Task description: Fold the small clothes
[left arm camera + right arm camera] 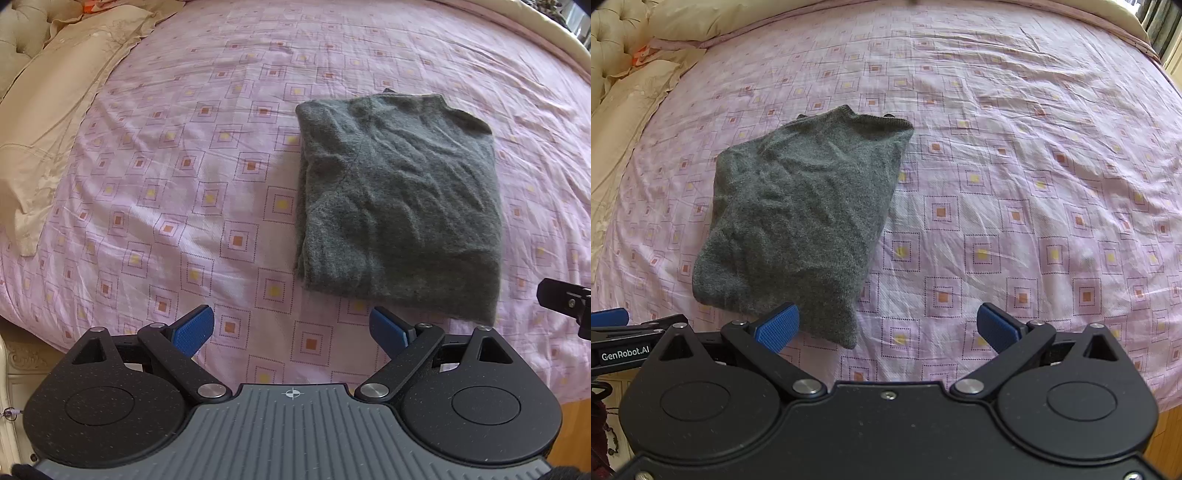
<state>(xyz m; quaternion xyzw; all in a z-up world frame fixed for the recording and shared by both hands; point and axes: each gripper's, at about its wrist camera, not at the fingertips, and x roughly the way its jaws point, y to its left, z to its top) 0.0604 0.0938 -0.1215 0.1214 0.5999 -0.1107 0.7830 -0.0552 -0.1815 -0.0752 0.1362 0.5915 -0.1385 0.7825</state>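
Pink patterned bedsheet (184,184) covers the bed and fills both views. Nearest, the left tool (291,328) and the right tool (888,326) each hover with blue pads spread wide, gripping nothing. Beyond them, at one o'clock from the left tool, lies the folded grey sweater (399,199). Farther off, at ten o'clock, rest beige pillows (55,103).

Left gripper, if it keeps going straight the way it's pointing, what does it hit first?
Probably the pink patterned bedsheet: the open left gripper points just left of the folded grey sweater, though depth is uncertain.
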